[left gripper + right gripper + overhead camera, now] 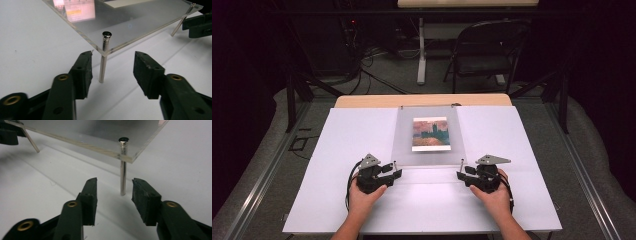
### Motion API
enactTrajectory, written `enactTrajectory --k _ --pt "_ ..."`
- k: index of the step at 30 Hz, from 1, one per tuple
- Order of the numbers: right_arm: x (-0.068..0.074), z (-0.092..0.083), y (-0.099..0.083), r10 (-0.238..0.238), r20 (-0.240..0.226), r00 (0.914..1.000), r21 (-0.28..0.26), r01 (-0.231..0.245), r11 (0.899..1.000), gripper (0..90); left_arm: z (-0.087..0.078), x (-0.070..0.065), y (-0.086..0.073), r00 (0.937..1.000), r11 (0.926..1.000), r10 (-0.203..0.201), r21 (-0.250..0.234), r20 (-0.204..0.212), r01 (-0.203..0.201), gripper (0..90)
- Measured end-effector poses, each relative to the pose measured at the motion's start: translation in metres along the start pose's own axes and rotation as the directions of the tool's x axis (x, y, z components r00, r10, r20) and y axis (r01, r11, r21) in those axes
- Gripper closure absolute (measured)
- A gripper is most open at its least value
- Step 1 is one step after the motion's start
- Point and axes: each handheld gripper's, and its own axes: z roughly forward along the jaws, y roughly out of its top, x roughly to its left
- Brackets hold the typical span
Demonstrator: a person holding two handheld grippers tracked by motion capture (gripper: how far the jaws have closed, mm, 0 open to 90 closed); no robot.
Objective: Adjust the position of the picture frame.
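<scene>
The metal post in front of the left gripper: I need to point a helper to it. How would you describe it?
On the white table cover lies a clear acrylic sheet over a small picture, raised on thin metal posts. Take the near corner on the person's left: that post, unlike its twin at the right corner, stands just ahead of the open left gripper.

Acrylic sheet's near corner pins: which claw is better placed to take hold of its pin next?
Left, slightly. The left claw already has its pin between the open jaws, beside the left pad. The right claw is open too, but its pin stands just beyond the tips.
</scene>
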Motion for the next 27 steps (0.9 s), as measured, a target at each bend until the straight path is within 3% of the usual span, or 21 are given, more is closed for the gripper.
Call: enactTrajectory --k 3,7,9,15,20,23,27 --pt "0.002 -0.005 -0.001 -0.030 0.008 0.9995 0.005 0.030 1.000 42.5 -0.002 0.000 -0.002 0.9993 0.9996 0.025 -0.009 -0.029 -0.026 37.9" --pt "0.007 -0.010 -0.001 -0.075 0.044 0.9962 0.009 0.075 0.997 34.1 -0.006 -0.002 -0.004 0.9989 0.9998 0.016 -0.011 -0.043 -0.017 31.4" --pt "0.010 -0.015 -0.002 -0.094 0.069 0.9931 0.021 0.093 0.995 33.2 -0.007 -0.004 -0.005 0.9986 0.9999 0.011 -0.004 -0.051 -0.011 29.8" --pt "0.011 -0.025 -0.006 -0.099 0.078 0.9920 0.059 0.094 0.994 33.2 -0.013 -0.011 -0.007 0.9986 0.9992 0.039 0.006 -0.036 -0.039 30.3" --pt "0.011 -0.033 -0.010 -0.089 0.072 0.9934 0.078 0.084 0.993 33.4 -0.019 -0.017 -0.006 0.9973 0.9979 0.059 0.029 -0.044 -0.058 31.4" --pt "0.012 -0.035 -0.010 -0.096 0.068 0.9931 0.092 0.089 0.992 33.4 -0.025 -0.021 -0.001 0.9977 0.9984 0.050 0.028 -0.045 -0.049 31.8" --pt "0.018 -0.045 -0.003 -0.128 0.055 0.9903 0.082 0.123 0.989 33.9 -0.035 -0.022 0.004 0.9979 0.9986 0.050 0.018 -0.042 -0.049 32.0"
